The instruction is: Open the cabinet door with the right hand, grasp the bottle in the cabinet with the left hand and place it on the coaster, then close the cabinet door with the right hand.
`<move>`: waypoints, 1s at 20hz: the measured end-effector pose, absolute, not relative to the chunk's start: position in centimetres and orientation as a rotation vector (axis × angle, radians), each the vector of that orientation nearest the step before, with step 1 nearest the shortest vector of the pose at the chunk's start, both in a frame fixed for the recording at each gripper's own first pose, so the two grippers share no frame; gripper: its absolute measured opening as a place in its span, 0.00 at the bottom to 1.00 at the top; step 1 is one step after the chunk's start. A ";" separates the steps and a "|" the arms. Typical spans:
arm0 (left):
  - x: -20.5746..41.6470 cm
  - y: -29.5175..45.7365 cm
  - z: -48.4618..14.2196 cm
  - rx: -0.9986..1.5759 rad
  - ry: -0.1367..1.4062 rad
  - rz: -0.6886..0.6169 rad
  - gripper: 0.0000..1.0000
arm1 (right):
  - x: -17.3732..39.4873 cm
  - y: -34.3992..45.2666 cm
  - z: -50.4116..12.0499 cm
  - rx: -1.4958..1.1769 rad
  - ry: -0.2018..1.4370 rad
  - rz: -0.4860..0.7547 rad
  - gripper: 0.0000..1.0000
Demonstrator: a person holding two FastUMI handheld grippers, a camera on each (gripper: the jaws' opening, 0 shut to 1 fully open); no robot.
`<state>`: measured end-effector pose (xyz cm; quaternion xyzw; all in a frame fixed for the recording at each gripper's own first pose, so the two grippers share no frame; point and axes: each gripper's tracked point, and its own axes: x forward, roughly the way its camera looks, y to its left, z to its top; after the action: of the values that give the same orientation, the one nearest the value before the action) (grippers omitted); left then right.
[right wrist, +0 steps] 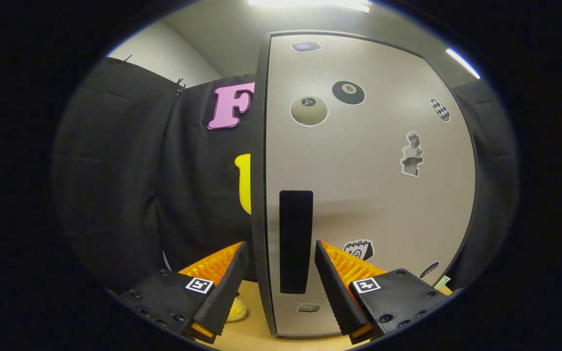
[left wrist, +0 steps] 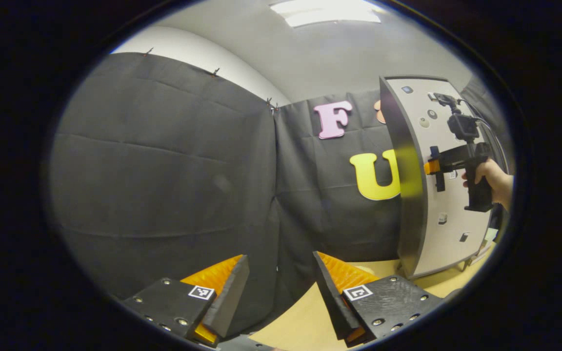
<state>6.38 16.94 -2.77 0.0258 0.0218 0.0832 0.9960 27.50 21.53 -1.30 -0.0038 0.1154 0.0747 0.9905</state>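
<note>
The cabinet (left wrist: 449, 146) stands on the right of the table, and its light door (right wrist: 369, 170), dotted with stickers, lies flush against its front. The door hides the inside. A black upright handle (right wrist: 295, 241) sits near the door's left edge. My right gripper (right wrist: 280, 246) is open, its fingers straddling that handle without pressing on it. In the left gripper view that right gripper (left wrist: 434, 168) is held by a hand (left wrist: 493, 180) against the door front. My left gripper (left wrist: 280, 257) is open with nothing in it, well left of the cabinet and facing the black cloth wall.
The wooden tabletop (left wrist: 300, 321) runs under the cabinet. A pale yellow object (right wrist: 238, 309) lies on the table left of the cabinet, partly hidden behind my right gripper's left finger. The black cloth wall (left wrist: 164, 170) closes off the back and left.
</note>
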 end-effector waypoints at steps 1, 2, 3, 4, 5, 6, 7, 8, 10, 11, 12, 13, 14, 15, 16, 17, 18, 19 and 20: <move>6.5 17.2 -2.9 0.046 0.047 0.169 0.78 | 27.8 21.4 -1.3 -0.003 0.238 0.136 0.85; 6.5 17.4 -3.1 0.042 0.048 0.172 0.78 | 28.1 21.3 -1.4 0.004 0.247 0.127 0.72; 6.6 17.5 -3.2 0.039 0.049 0.172 0.79 | 28.2 21.1 -1.7 0.009 0.258 0.114 0.71; 6.6 17.5 -3.4 0.037 0.051 0.171 0.79 | 28.3 20.8 -2.0 0.013 0.276 0.105 0.60; 6.9 17.5 -3.4 0.034 0.053 0.168 0.80 | 28.5 20.7 -2.2 0.019 0.292 0.102 0.59; 7.1 17.3 -3.5 0.028 0.056 0.162 0.80 | 28.5 20.4 -2.2 0.022 0.299 0.090 0.51; 7.3 17.1 -3.5 0.022 0.055 0.156 0.81 | 28.6 20.6 -2.3 0.032 0.301 0.098 0.46; 7.4 16.9 -3.5 0.017 0.054 0.148 0.83 | 28.4 20.4 -2.4 0.027 0.310 0.106 0.36; 7.7 16.2 -3.5 0.012 0.051 0.132 0.78 | 28.2 20.3 -2.3 0.008 0.324 0.114 0.27; 8.1 16.0 -3.3 0.013 0.049 0.125 0.81 | 28.1 20.3 -2.4 -0.008 0.329 0.120 0.28; 8.4 15.6 -3.2 0.014 0.046 0.117 0.83 | 28.0 20.2 -2.4 -0.014 0.330 0.127 0.27; 8.8 15.2 -3.0 0.014 0.041 0.108 0.83 | 27.8 20.2 -2.4 -0.014 0.331 0.137 0.28; 9.3 14.8 -3.0 0.014 0.038 0.097 0.78 | 27.6 20.2 -2.4 -0.009 0.333 0.148 0.28; 9.7 14.2 -2.9 0.014 0.037 0.085 0.78 | 27.4 20.1 -2.3 -0.005 0.331 0.160 0.28; 9.9 13.4 -2.8 0.013 0.034 0.073 0.78 | 27.0 19.9 -2.2 -0.002 0.329 0.173 0.28; 10.2 12.9 -2.7 0.009 0.033 0.062 0.78 | 26.6 19.7 -2.1 0.002 0.323 0.186 0.28; 10.5 12.2 -2.8 0.005 0.032 0.050 0.78 | 26.2 19.6 -2.0 0.010 0.322 0.200 0.28; 10.7 11.5 -2.7 0.003 0.031 0.039 0.78 | 26.0 19.3 -1.9 0.012 0.320 0.212 0.28; 10.8 10.7 -2.6 0.002 0.030 0.027 0.78 | 26.0 19.0 -2.0 0.008 0.319 0.224 0.28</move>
<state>10.79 10.71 -2.61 0.0008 0.0149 0.0133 0.9998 25.99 19.05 -1.96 0.0039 0.1586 0.1112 0.9811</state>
